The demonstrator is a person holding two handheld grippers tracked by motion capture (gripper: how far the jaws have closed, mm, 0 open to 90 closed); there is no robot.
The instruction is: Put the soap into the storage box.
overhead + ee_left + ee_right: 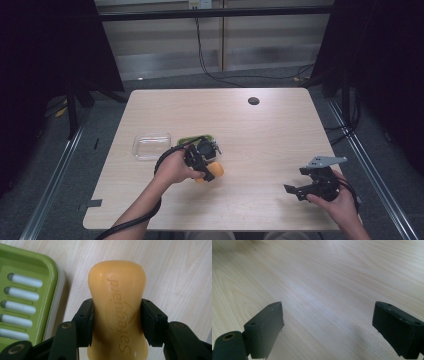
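Clearly the left gripper (117,322) has its jaws clamped across the narrow waist of the orange soap bar (117,302), likely hard yet slippery, just beside the green soap dish (47,272) above the worktop (175,270), while the right gripper (328,327) gapes empty.

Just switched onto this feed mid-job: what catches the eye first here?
The orange soap bar, clamped at its narrow waist in the left gripper near the table's middle. Just beside it sits the green slotted soap dish, with a clear lid further left. The right gripper hangs open over bare wood at the table's right edge.
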